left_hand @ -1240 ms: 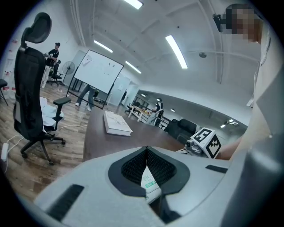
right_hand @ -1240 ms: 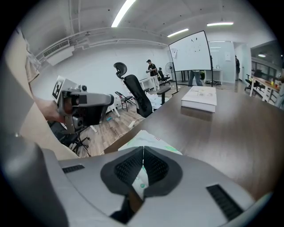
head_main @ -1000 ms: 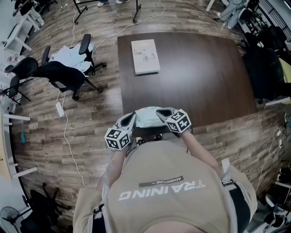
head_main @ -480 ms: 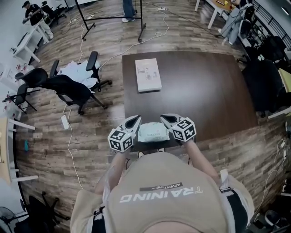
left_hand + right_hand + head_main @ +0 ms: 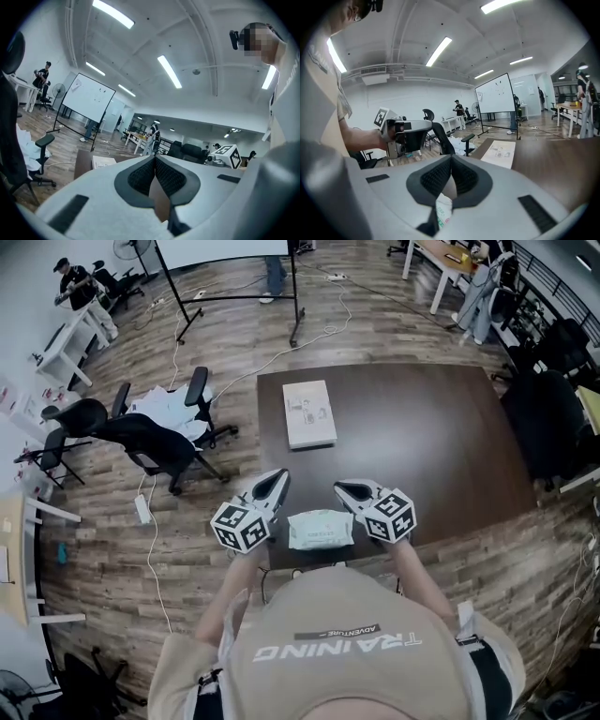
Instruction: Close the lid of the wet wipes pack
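The wet wipes pack (image 5: 320,529), pale green and white, lies flat at the near edge of the dark table (image 5: 422,427). Its lid is too small to make out. My left gripper (image 5: 279,476) hovers at the pack's left, its jaws shut (image 5: 154,158) on nothing. My right gripper (image 5: 341,487) hovers at the pack's right, also shut (image 5: 451,157) and empty. In the right gripper view a corner of the pack (image 5: 443,212) shows below the jaws, apart from them. Both grippers point away from me, their tips past the pack's far edge.
A white booklet (image 5: 309,413) lies on the table's far left part. Black office chairs (image 5: 150,442) and a cable stand on the wooden floor to the left. A whiteboard on a stand (image 5: 501,96) and several people are farther off.
Both grippers have risen off the table and spread a little wider apart. The pack stays down between them, and their tips now reach past it.
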{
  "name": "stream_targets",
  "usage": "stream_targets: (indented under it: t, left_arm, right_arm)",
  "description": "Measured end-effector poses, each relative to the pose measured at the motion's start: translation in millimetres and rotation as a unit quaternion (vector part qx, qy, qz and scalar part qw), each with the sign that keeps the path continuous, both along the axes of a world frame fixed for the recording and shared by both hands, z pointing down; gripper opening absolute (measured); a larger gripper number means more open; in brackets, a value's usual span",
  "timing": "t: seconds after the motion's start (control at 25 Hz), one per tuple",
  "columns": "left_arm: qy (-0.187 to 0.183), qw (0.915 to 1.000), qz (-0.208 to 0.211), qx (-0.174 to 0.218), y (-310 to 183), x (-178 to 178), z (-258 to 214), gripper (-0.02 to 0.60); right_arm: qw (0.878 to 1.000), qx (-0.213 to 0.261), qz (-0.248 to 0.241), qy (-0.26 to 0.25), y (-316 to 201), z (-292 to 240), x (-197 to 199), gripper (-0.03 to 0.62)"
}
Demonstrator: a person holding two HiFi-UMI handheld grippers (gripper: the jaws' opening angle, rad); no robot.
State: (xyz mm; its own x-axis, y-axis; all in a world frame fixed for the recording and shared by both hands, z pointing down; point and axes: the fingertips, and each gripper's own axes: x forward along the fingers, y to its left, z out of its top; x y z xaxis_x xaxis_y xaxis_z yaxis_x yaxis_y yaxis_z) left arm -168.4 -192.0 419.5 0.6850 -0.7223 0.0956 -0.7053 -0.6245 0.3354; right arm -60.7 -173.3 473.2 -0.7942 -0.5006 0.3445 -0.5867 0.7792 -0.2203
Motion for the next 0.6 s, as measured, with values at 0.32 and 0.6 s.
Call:
stream_targets:
  t: [0.32,0.6]
  left_arm:
    - [-0.032,0.9967,0.001,0.075,-18,10,-59,0.009]
    - [-0.039,0.9894,-0.028,0.137,-28,5,-109,0.009]
  right_arm:
    - [0.994,0.108,0.008,-0.034,-16,-88,-5,0.015]
    - [0.985,0.166,0.038,-0.027,-30,-127,10,0.014]
